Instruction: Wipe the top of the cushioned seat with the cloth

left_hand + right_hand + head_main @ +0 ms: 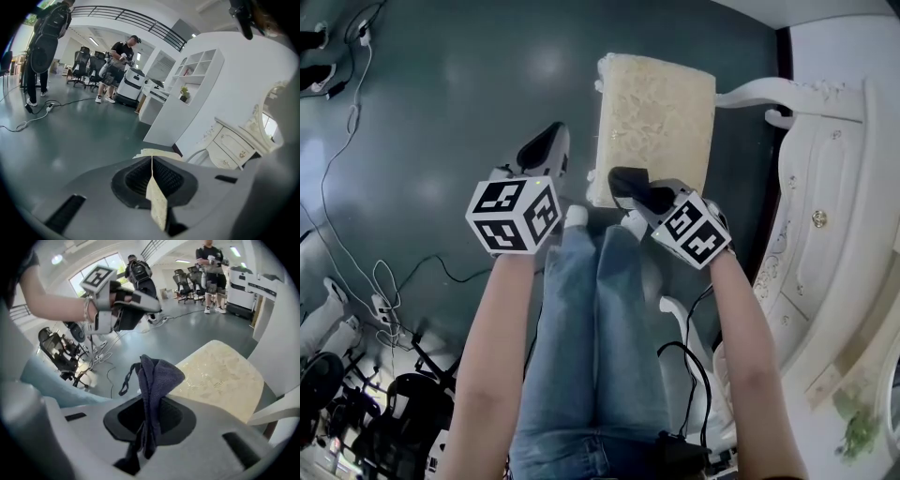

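Note:
The cushioned seat (656, 122) has a cream patterned top and stands on the dark floor just ahead of my legs. My right gripper (624, 180) hovers at the seat's near left corner. It is shut on a dark blue-grey cloth (154, 376), which bunches up above the jaws while a loop hangs to the left. The seat top (220, 373) lies just beyond the cloth, apart from it. My left gripper (547, 145) is held over the floor left of the seat, its jaws (151, 165) closed together. The seat's edge (157, 153) peeks over them.
A white ornate dressing table (834, 216) stands right of the seat, with its curved arm (769, 94) reaching past the seat's far corner. Cables (356, 75) trail on the floor at left. A white shelf unit (187, 93), office chairs and a person (123, 58) are further off.

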`<state>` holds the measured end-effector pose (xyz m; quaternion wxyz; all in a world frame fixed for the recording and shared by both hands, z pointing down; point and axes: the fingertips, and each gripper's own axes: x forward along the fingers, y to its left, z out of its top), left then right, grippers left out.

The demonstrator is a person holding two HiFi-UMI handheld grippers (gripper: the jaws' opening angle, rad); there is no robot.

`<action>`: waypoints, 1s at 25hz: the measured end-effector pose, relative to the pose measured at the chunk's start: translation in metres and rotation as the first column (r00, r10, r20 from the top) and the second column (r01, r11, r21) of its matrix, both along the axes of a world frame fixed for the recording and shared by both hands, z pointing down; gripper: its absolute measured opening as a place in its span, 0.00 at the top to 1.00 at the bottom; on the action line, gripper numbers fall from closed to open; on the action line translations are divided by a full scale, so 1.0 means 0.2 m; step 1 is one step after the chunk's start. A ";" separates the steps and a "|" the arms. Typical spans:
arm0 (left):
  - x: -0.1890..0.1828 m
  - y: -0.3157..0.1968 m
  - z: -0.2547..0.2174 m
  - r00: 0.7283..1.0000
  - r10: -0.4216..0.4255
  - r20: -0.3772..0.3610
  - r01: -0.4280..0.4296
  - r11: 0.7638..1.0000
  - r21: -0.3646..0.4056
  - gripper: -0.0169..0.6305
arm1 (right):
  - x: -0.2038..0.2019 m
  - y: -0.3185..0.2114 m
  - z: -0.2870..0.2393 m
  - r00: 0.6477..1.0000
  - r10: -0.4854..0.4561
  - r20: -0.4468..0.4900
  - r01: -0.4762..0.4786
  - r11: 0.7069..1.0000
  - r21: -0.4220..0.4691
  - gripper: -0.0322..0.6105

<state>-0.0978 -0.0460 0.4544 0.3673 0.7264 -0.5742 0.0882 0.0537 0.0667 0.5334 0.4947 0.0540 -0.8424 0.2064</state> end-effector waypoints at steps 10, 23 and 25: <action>-0.04 -0.05 -0.02 1.000 -0.018 0.010 0.018 1.000 0.001 0.97 | -0.05 -0.48 -0.09 0.924 0.361 0.129 -0.361 0.932 -0.021 0.89; -0.11 -0.11 -0.03 0.999 -0.046 0.025 0.046 0.999 0.004 0.97 | -0.06 -1.13 -0.09 0.806 0.568 0.166 -0.584 0.809 0.068 0.89; -0.12 -0.11 -0.01 0.998 -0.054 0.025 0.054 0.999 -0.003 0.97 | -0.07 -1.21 -0.07 0.814 0.562 0.147 -0.577 0.811 0.096 0.89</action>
